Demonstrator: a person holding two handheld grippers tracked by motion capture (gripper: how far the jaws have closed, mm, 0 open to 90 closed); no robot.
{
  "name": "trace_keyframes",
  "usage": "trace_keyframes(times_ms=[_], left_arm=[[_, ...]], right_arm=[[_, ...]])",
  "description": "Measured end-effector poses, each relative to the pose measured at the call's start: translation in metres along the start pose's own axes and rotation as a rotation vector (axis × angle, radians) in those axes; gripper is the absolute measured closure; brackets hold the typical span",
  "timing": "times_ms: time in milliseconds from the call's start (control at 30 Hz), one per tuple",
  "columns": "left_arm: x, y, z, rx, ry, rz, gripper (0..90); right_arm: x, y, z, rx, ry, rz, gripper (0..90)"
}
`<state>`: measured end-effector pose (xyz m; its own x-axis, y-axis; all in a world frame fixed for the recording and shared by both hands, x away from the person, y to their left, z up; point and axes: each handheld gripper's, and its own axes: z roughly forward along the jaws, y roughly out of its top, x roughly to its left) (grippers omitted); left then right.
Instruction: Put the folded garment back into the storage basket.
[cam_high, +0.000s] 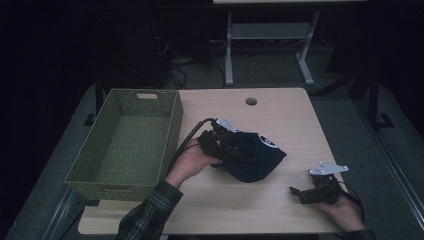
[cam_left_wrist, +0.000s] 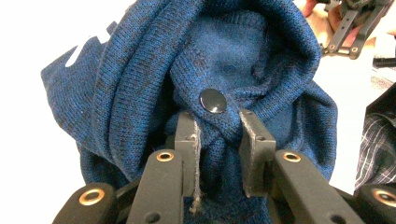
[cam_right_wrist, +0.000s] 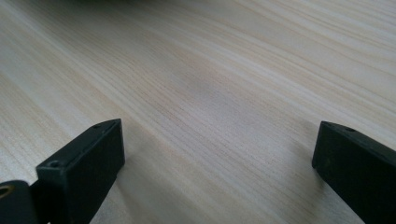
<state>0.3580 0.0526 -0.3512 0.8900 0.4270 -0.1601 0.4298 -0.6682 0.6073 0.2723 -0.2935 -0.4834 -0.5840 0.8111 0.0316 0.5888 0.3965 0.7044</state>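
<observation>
A dark blue knitted garment (cam_high: 255, 157) lies bunched in the middle of the table, with a white mark on its far side. My left gripper (cam_high: 223, 147) is shut on a fold of it at its left edge. In the left gripper view the blue knit (cam_left_wrist: 140, 79) has a black snap button (cam_left_wrist: 213, 101) just above the pinched fold, and my left gripper (cam_left_wrist: 218, 140) squeezes the cloth between both jaws. My right gripper (cam_high: 300, 192) rests low at the table's front right, open and apart from the garment. Its own view has the right gripper (cam_right_wrist: 217, 154) spread wide over bare wood.
A green woven basket (cam_high: 170, 127) stands on the table's left side, hollow inside. The light wooden table (cam_high: 280, 112) has a round cable hole (cam_high: 251, 101) near its far edge. A white desk frame (cam_high: 270, 35) stands on the floor beyond.
</observation>
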Motion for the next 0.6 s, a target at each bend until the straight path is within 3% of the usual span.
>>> trace_keyframes(times_ms=[600], left_arm=[[0.014,0.018,-0.044,-0.046,0.026,0.002,71.8]], right_arm=[[0.000,0.000,0.000,-0.001,0.000,0.001,2.0]])
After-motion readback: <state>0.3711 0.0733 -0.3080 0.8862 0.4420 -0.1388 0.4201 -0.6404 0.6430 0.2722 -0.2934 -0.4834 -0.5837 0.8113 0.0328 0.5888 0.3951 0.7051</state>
